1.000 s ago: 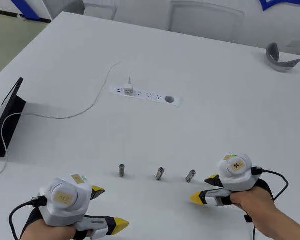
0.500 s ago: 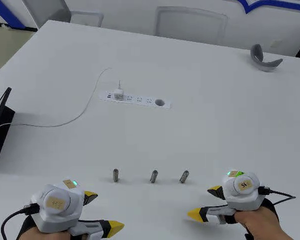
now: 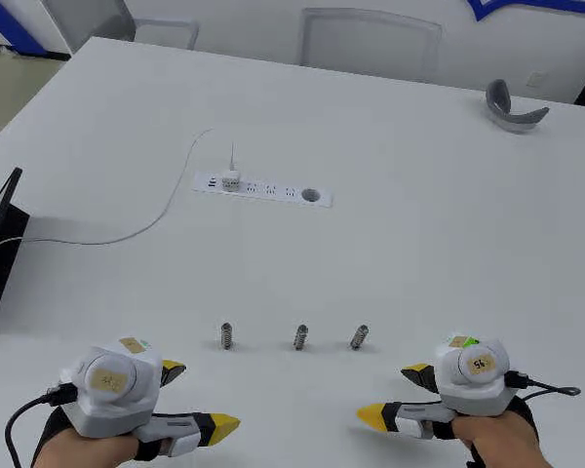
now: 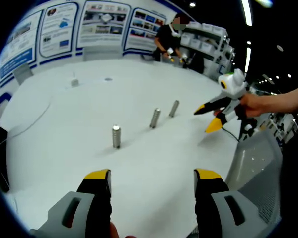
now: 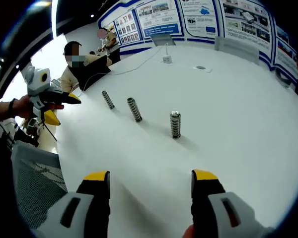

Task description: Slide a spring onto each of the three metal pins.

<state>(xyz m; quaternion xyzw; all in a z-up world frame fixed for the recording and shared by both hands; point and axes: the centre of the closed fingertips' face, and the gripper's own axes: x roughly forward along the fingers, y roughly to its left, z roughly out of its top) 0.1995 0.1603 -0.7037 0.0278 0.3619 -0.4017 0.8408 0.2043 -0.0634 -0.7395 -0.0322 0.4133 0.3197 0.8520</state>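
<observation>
Springs (image 3: pixel 300 337) stand three in a row on the white surface (image 3: pixel 419 224) in the head view. The left hand-held gripper (image 3: pixel 200 397) waits near them, and the right hand-held gripper (image 3: pixel 392 394) has drawn back from them since a second ago.

Left gripper view: jaws wide apart, holding nothing.

Right gripper view: same. The nearest spring (image 5: pixel 175 124) shows its pin (image 5: pixel 175 114) at the top. All three look sleeved, so the task is likely done.
</observation>
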